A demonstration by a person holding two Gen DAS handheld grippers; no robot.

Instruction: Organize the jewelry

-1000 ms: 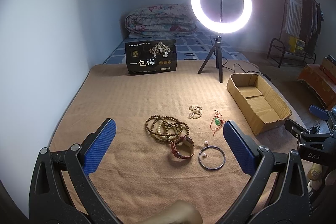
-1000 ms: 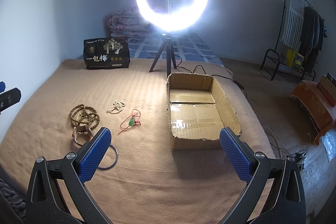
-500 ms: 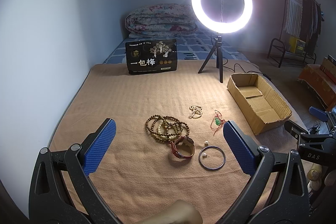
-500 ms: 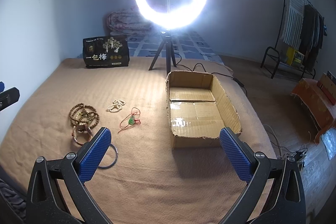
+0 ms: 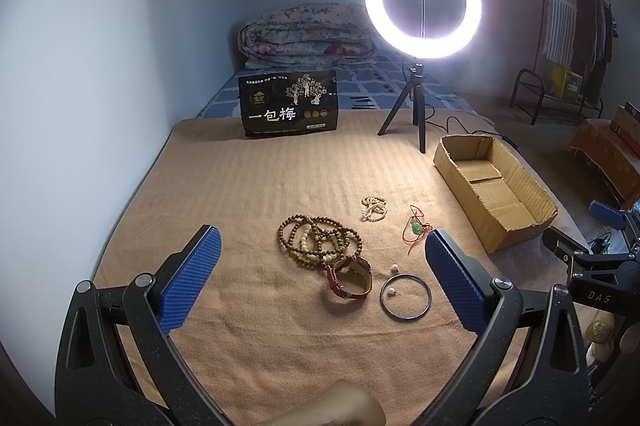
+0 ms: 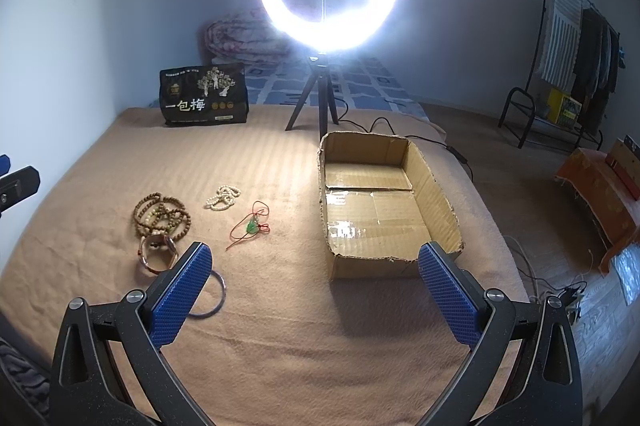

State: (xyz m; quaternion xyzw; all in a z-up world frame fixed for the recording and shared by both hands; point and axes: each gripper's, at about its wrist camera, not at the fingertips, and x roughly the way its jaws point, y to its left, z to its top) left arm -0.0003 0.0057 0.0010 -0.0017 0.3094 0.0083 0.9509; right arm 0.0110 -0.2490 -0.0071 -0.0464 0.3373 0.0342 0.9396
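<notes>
Jewelry lies on a tan blanket (image 5: 256, 186): brown bead strands (image 5: 318, 240), a brown leather watch (image 5: 352, 276), a dark metal bangle (image 5: 406, 296) with pearl earrings (image 5: 389, 292), a white bead bracelet (image 5: 374, 208) and a green pendant on red cord (image 5: 416, 228). An empty cardboard box (image 6: 384, 202) stands to their right. My left gripper (image 5: 320, 270) is open and empty, held above the beads and watch. My right gripper (image 6: 316, 286) is open and empty, near the box's front edge; the bangle (image 6: 218, 300) is partly hidden behind its left finger.
A lit ring light on a tripod (image 5: 420, 66) stands behind the box, its cable trailing right. A black packet (image 5: 290, 108) stands at the back. A folded quilt (image 5: 308, 34) lies beyond. The wall is at left; the bed's edge and floor are right.
The right gripper's view has shifted slightly; the ring light and box sit a little differently in frame. The left gripper and the jewelry have barely moved.
</notes>
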